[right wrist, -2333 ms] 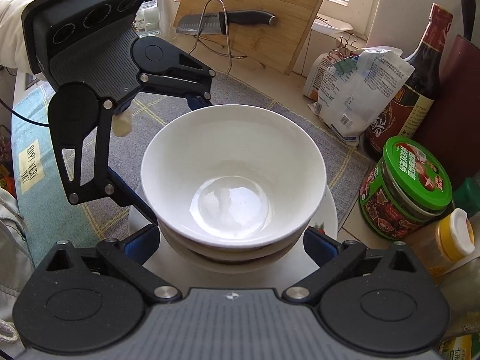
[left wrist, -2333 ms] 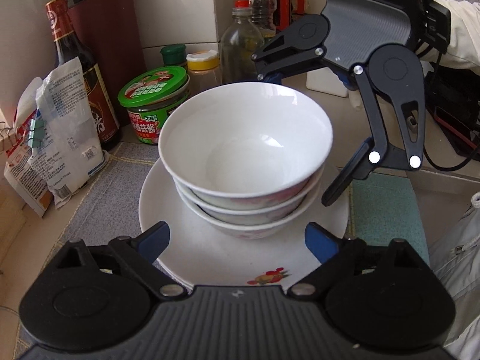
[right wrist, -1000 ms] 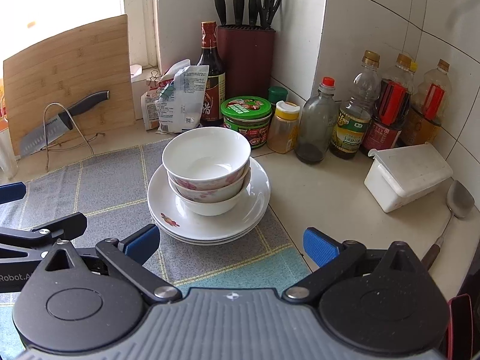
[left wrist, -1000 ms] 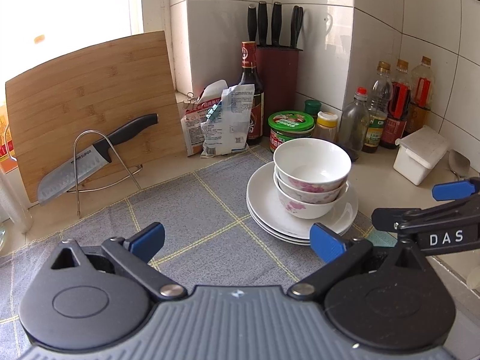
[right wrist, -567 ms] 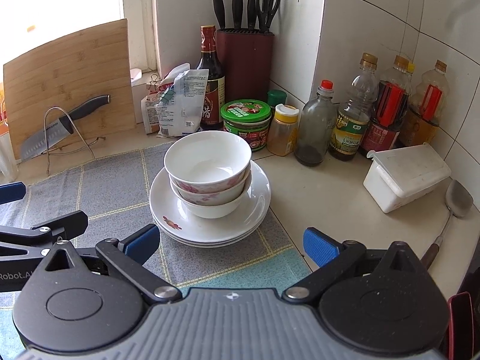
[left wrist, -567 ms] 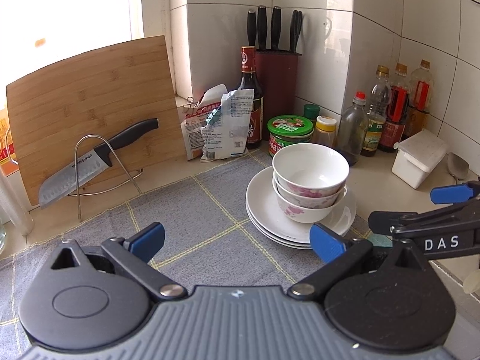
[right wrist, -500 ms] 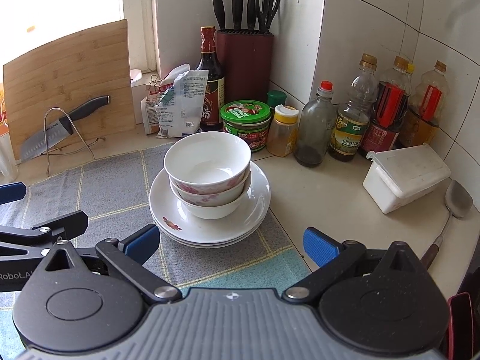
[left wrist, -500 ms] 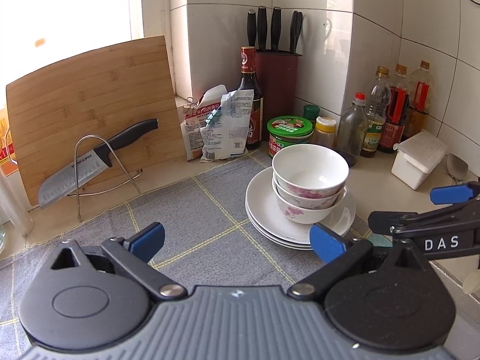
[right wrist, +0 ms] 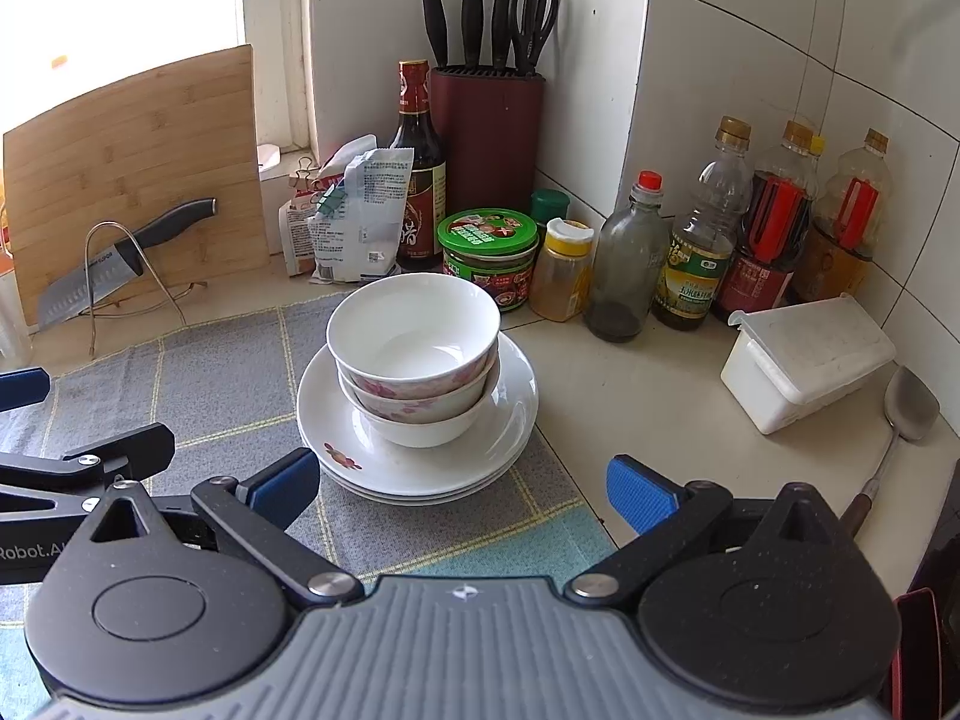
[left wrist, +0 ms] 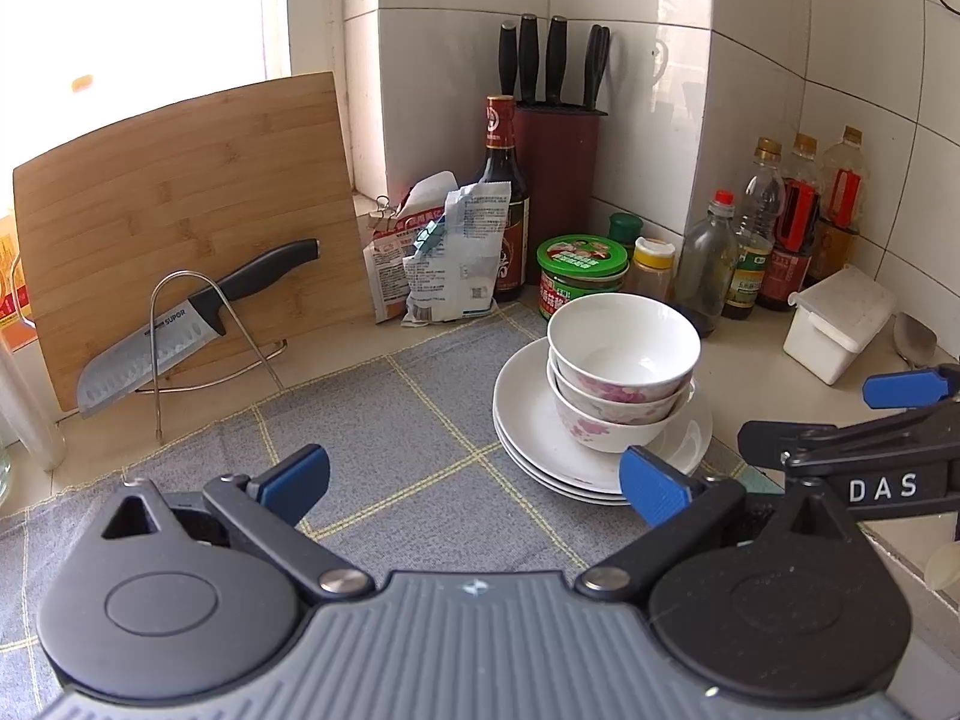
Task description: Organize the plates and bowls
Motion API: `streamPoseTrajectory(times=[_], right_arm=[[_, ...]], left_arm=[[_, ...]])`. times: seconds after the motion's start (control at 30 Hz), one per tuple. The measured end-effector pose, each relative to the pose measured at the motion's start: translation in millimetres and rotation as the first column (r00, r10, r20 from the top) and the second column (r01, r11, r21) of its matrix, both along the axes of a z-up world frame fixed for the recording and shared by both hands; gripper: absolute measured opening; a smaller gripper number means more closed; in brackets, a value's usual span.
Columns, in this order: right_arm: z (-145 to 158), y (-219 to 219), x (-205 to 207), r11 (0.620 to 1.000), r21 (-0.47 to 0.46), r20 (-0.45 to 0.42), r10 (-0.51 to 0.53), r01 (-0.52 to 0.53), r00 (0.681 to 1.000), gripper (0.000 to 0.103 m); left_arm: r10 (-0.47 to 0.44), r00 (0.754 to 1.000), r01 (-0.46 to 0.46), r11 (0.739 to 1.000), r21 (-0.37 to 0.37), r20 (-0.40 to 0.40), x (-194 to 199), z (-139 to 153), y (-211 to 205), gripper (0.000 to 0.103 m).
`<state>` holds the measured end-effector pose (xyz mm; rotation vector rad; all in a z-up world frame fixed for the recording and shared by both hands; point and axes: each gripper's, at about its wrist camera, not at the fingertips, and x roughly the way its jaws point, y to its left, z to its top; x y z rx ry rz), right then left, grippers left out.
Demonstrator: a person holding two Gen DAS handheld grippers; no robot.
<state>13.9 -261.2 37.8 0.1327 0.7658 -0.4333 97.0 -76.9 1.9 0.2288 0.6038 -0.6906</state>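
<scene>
While both hand-held grippers [left wrist: 474, 480] [right wrist: 462, 489] gape empty: three bowls [right wrist: 414, 324] nested atop three plates [right wrist: 510, 420].

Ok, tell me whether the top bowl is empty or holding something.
Empty: the top bowl shows only its bare white inside in both views.

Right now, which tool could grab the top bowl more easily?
Probably the right tool. The top bowl sits almost straight ahead between its open fingers. For the left tool, also open, the bowl lies off to its right.
</scene>
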Motion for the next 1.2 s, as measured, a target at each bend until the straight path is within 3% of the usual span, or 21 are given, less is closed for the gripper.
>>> streamPoseTrajectory(times=[1.2], right_arm=[[-2.1,-5.3,-1.8,1.000,0.008,-0.019,-0.023,0.023,1.000,0.103]], left_arm=[[0.002,1.000,-0.002,1.000,0.013,-0.004,-0.2,-0.4,-4.9,0.102]])
